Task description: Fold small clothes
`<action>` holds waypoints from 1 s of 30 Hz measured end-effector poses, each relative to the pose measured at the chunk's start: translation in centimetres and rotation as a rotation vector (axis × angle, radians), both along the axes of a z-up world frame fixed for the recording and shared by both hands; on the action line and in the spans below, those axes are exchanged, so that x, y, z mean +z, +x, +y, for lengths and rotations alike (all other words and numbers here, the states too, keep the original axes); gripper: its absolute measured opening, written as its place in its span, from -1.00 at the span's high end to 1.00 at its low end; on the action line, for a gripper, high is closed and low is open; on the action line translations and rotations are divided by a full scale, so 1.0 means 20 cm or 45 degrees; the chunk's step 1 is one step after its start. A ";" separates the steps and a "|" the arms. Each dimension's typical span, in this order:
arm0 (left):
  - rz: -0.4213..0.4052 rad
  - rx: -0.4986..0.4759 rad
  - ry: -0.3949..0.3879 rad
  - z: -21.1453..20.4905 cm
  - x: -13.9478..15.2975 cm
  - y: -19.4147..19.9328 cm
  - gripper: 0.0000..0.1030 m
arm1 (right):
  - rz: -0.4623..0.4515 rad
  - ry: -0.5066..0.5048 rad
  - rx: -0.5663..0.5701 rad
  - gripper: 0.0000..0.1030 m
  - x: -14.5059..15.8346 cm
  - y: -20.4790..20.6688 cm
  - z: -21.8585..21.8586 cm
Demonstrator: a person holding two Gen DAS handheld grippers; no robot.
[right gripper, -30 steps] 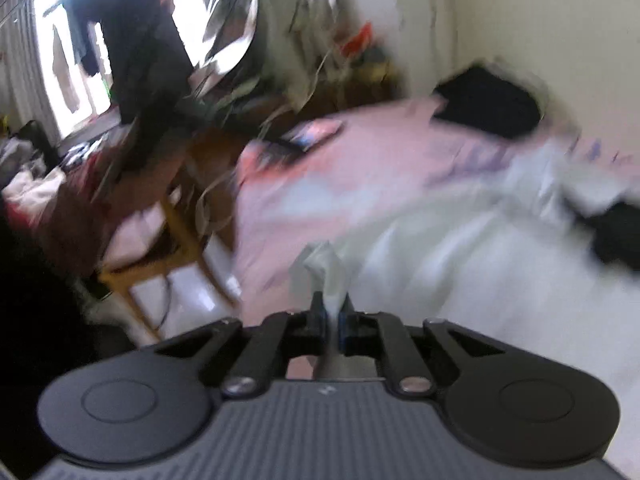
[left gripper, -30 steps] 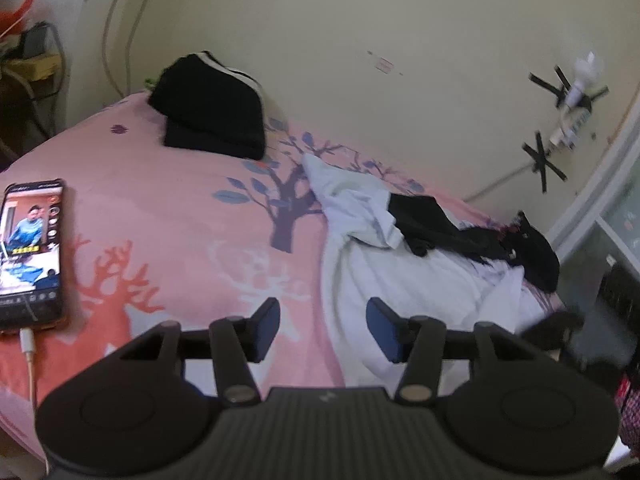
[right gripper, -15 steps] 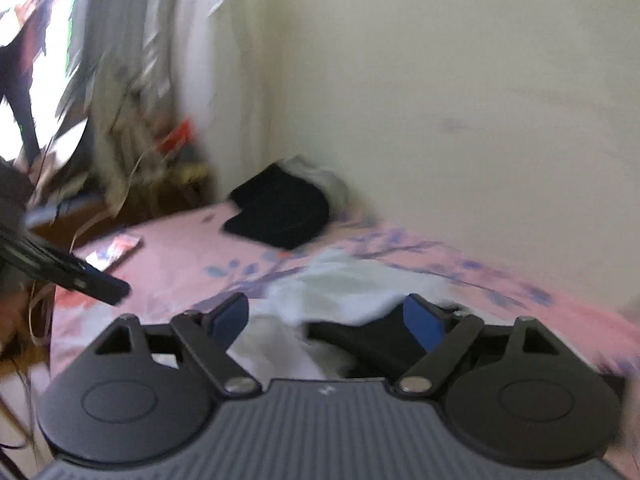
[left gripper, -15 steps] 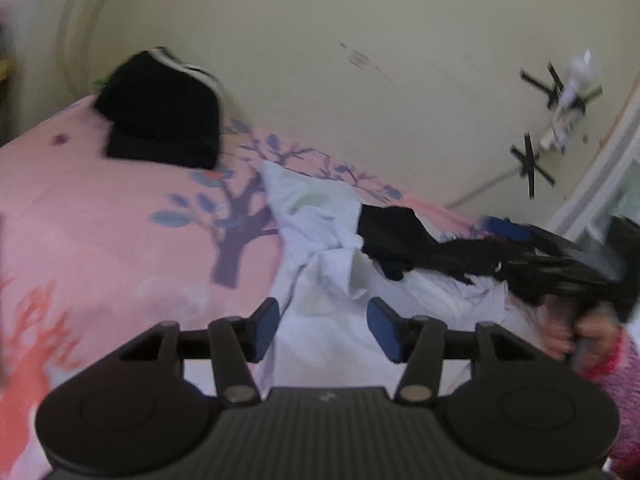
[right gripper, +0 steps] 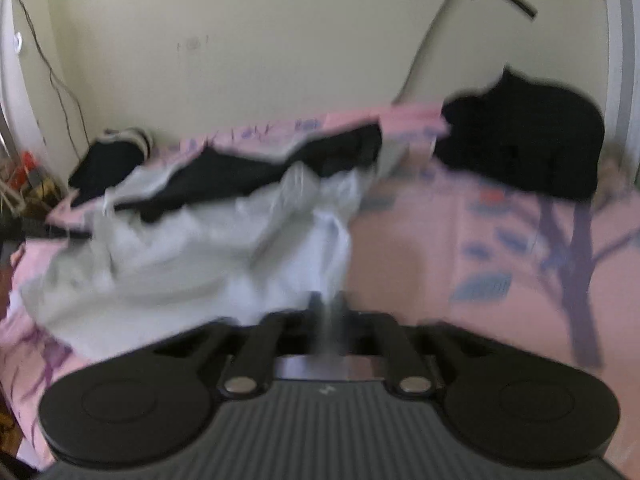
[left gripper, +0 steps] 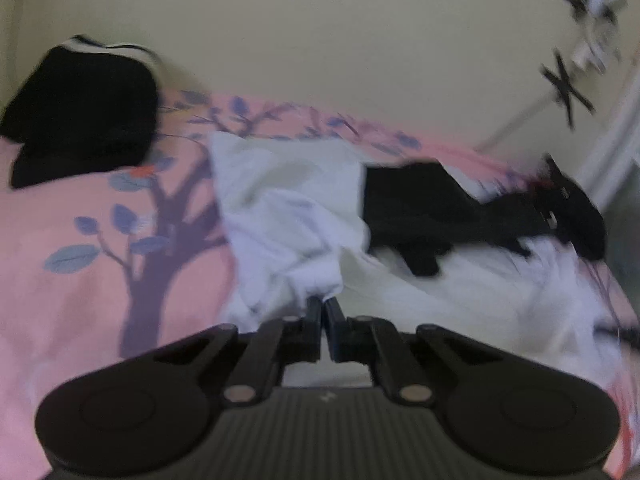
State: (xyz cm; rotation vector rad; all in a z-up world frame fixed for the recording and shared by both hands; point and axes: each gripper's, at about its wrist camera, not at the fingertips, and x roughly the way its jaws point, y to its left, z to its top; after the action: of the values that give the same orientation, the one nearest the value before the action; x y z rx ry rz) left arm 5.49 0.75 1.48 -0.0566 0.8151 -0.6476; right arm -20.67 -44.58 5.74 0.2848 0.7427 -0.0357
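Both grippers (left gripper: 323,304) (right gripper: 326,300) angled down, on white garment (left gripper: 288,216)

No text, label, brand or number can be read in either view. A small pale mark sits on each hand-held gripper's body, too blurred to make out.

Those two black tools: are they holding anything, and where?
Both pinch the crumpled white cloth garment: left tool on a bunched near fold, right tool on its near edge.

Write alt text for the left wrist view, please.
The left claw, shut, pinches a fold of a crumpled white garment on a pink tree-print bedsheet. A black garment lies across the white one; folded black clothes sit by the wall.
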 end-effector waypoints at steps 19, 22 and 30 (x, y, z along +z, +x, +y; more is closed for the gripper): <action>0.013 0.107 -0.178 0.25 0.14 -0.13 0.63 | -0.200 0.007 0.175 0.08 0.18 0.16 0.25; 0.008 -0.003 -0.147 0.16 0.14 -0.19 0.63 | -0.102 0.080 0.268 0.09 0.06 0.38 0.35; 0.131 -0.060 0.030 -0.12 -0.05 0.00 0.67 | -0.084 0.233 0.058 0.32 -0.02 0.70 0.28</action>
State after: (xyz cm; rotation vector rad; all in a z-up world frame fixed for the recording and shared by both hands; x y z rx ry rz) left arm 5.56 -1.74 0.52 -0.0495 0.9256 -0.6836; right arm -6.76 -38.92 5.29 0.4413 0.6874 0.0847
